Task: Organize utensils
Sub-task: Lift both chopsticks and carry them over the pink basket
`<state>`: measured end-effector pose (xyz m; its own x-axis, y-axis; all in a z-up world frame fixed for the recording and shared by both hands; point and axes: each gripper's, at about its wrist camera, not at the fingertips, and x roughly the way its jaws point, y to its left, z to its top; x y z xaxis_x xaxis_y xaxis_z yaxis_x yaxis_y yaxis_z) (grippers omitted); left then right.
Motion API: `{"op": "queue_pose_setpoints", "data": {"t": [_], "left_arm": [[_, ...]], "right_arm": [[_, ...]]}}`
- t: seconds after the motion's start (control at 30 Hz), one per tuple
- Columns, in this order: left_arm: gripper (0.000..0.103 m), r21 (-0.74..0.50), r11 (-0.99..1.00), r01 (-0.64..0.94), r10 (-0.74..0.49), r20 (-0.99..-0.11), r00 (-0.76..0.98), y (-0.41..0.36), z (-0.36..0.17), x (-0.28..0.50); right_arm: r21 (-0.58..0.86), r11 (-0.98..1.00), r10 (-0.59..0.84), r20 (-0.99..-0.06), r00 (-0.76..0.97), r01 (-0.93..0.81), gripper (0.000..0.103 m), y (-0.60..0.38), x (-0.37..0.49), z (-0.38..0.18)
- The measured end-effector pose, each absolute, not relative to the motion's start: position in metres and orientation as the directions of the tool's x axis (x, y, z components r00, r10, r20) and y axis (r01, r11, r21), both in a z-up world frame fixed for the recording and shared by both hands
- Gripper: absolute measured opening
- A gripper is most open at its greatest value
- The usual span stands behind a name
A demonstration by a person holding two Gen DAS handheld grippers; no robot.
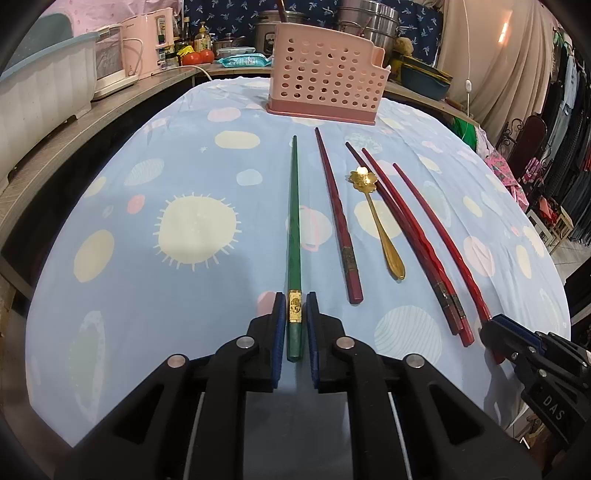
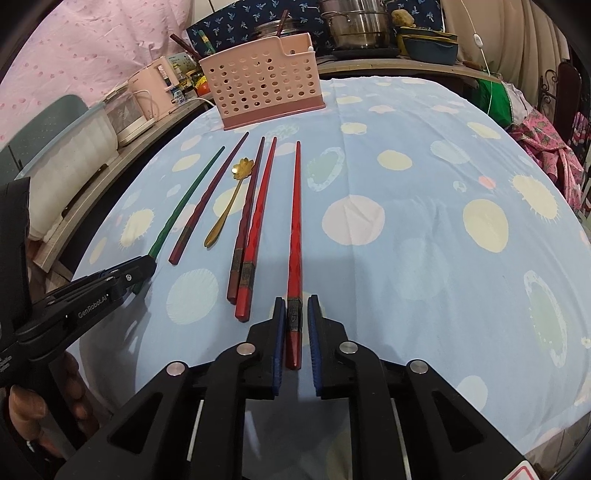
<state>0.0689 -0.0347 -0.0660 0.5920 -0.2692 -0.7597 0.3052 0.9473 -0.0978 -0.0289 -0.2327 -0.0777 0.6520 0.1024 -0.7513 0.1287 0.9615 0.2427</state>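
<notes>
Straddling the thick ends, your left gripper [image 1: 295, 306] brackets the slim green lacquered chopstick [image 1: 294, 221] and your right gripper [image 2: 295, 310] the bright red faceted chopstick [image 2: 295, 221], jaws apart, both short of the pink perforated plastic caddy [image 1: 325, 70]. Expect light, stiff, slippery sticks; clamp at the banded ends.

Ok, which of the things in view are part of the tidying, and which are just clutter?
Job:
green chopstick
dark red chopstick
gold spoon
crossed red pair
far-right red chopstick
pink basket

Clutter:
pink kettle
tomatoes
steel pots
</notes>
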Motion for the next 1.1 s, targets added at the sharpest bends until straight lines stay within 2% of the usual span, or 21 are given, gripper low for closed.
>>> {"op": "queue_pose_setpoints", "data": {"t": [0.13, 0.27, 0.57, 0.87, 1.1], "left_arm": [[0.011, -0.099, 0.945, 0.312, -0.275, -0.758, 0.591, -0.036, -0.066, 0.069], [0.009, -0.120, 0.939, 0.323, -0.297, -0.758, 0.580, -0.036, -0.066, 0.067], [0.008, -0.142, 0.934, 0.328, -0.316, -0.758, 0.571, -0.033, -0.059, 0.063], [0.008, -0.168, 0.932, 0.322, -0.342, -0.704, 0.623, -0.023, -0.019, 0.060], [0.007, -0.192, 0.928, 0.321, -0.366, -0.643, 0.672, -0.016, 0.020, 0.069]], "right_arm": [[0.233, 0.964, 0.096, -0.753, 0.651, 0.127, 0.014, -0.231, -0.029, -0.079], [0.232, 0.963, 0.091, -0.754, 0.650, 0.135, 0.007, -0.233, -0.029, -0.079], [0.236, 0.962, 0.086, -0.742, 0.664, 0.139, 0.007, -0.236, -0.033, -0.072], [0.261, 0.955, 0.087, -0.700, 0.709, 0.140, 0.007, -0.247, -0.036, -0.047], [0.291, 0.947, 0.080, -0.617, 0.783, 0.133, 0.007, -0.259, -0.030, -0.002]]}}
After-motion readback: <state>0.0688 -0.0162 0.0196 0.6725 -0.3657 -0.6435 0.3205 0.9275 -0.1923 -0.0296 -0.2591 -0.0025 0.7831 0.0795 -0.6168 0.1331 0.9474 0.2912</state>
